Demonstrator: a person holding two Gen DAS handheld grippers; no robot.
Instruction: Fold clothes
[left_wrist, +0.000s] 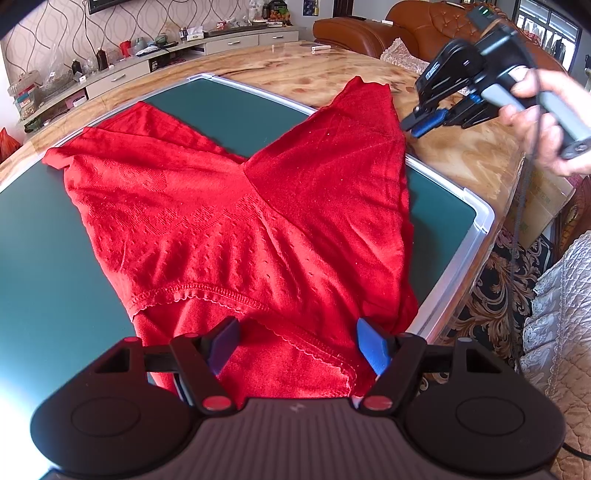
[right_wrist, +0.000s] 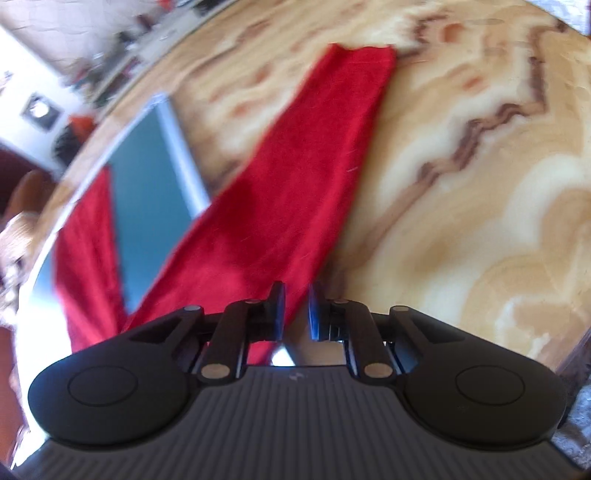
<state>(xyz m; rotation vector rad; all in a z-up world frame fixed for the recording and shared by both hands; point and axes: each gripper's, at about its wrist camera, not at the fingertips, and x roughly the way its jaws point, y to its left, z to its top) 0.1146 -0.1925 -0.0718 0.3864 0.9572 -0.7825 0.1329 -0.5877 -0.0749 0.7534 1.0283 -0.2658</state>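
Note:
A pair of red knit leggings (left_wrist: 236, 221) lies spread on a green mat (left_wrist: 44, 236), waistband toward me, its two legs fanning away. The right leg (right_wrist: 295, 177) runs off the mat onto the marble table. My left gripper (left_wrist: 297, 341) is open, its blue pads either side of the waistband, just above the cloth. My right gripper (right_wrist: 297, 310) is nearly shut with a narrow gap and holds nothing; it hovers above the outer edge of the right leg. In the left wrist view it shows at the upper right (left_wrist: 424, 122), held in a hand.
The mat has a white frame (left_wrist: 461, 199) and lies on a marble-patterned table (right_wrist: 461, 184). A brown leather sofa (left_wrist: 369, 33) and a cluttered low cabinet (left_wrist: 110, 70) stand behind. The table edge drops to a patterned carpet (left_wrist: 491, 295) on the right.

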